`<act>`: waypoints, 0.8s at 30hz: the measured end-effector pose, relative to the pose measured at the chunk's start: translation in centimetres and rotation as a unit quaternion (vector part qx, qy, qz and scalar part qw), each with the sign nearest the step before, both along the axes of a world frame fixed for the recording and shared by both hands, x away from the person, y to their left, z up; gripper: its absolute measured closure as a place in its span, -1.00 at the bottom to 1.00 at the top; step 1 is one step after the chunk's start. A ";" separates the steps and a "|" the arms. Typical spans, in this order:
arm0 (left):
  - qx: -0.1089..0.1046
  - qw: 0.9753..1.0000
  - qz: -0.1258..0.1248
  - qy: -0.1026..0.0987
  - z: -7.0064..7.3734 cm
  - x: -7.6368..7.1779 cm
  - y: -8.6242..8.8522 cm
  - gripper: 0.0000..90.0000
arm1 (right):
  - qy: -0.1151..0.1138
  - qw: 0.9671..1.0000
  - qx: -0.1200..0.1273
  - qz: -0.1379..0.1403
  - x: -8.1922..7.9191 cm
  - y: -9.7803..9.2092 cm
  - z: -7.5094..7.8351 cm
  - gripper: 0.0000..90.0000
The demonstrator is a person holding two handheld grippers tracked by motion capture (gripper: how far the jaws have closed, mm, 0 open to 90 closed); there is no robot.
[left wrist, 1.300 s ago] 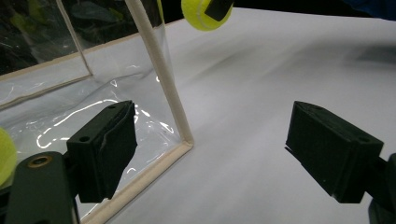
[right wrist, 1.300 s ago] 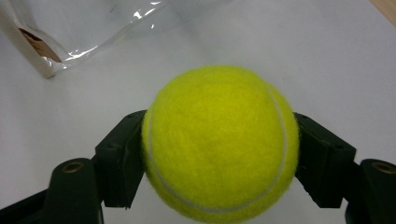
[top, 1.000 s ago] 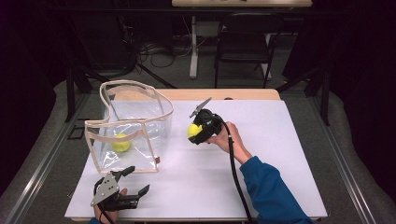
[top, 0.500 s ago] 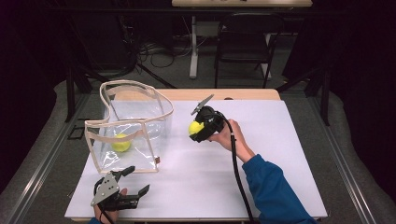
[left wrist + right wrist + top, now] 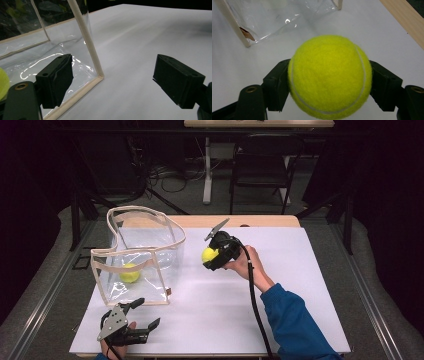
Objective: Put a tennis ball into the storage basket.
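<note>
One white worktop (image 5: 300,285) with a bare wooden strip along its far edge stands on grey floor in a dark room; a black chair (image 5: 260,165) sits beyond it. Clear plastic bag (image 5: 140,255) with beige trim stands upright toward the worktop's left edge, one tennis ball (image 5: 129,273) inside. Right gripper (image 5: 212,256), raised above mid-worktop just beside the bag, forearm in a blue sleeve (image 5: 295,325) angled from the near edge, clamps a second tennis ball (image 5: 329,75). Left gripper (image 5: 142,315) rests by the near left corner, jaws spread, holding nothing.
</note>
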State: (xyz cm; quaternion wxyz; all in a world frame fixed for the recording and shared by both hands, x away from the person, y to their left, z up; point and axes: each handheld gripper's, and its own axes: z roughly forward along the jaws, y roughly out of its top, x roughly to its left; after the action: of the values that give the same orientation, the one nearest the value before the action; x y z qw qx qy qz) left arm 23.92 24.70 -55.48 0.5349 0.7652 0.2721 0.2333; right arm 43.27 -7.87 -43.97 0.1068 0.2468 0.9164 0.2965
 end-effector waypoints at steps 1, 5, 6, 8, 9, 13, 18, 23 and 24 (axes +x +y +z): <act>0.000 1.000 -0.001 0.000 0.0 0.0 0.0 -0.64 | -0.001 1.000 -0.001 0.001 0.0 0.0 0.0 -0.42; -0.001 1.000 0.000 0.000 0.0 0.0 0.0 -0.65 | -0.002 1.000 0.002 0.002 0.0 -0.1 0.2 -0.42; -0.001 1.000 -0.001 0.001 0.0 0.0 0.0 -0.65 | -0.002 1.000 0.001 0.002 0.1 -0.1 0.3 -0.42; -0.001 1.000 0.000 0.001 0.0 0.0 0.0 -0.64 | -0.003 1.000 0.003 -0.001 0.1 -0.2 0.5 -0.42; -0.002 1.000 -0.001 0.000 0.0 0.0 0.0 -0.65 | -0.005 1.000 0.002 0.001 0.1 -0.2 0.6 -0.42; -0.001 1.000 -0.001 0.001 0.0 0.0 0.0 -0.65 | -0.006 1.000 0.003 -0.002 0.0 -0.3 0.9 -0.42; -0.001 1.000 -0.002 0.001 0.0 0.0 0.0 -0.65 | -0.008 1.000 0.003 0.000 0.0 -0.3 1.2 -0.42; -0.002 1.000 -0.001 0.000 0.0 0.1 0.0 -0.65 | -0.010 1.000 0.003 0.000 0.0 -0.2 1.5 -0.42; -0.003 1.000 -0.001 0.001 0.0 0.1 0.0 -0.65 | -0.010 1.000 0.004 0.000 0.0 -0.3 1.5 -0.42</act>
State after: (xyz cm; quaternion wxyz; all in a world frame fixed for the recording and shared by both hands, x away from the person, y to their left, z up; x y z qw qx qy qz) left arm 23.97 24.68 -55.49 0.5368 0.7641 0.2727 0.2316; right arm 43.31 -8.12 -42.44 0.1147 0.2440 0.9143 0.3024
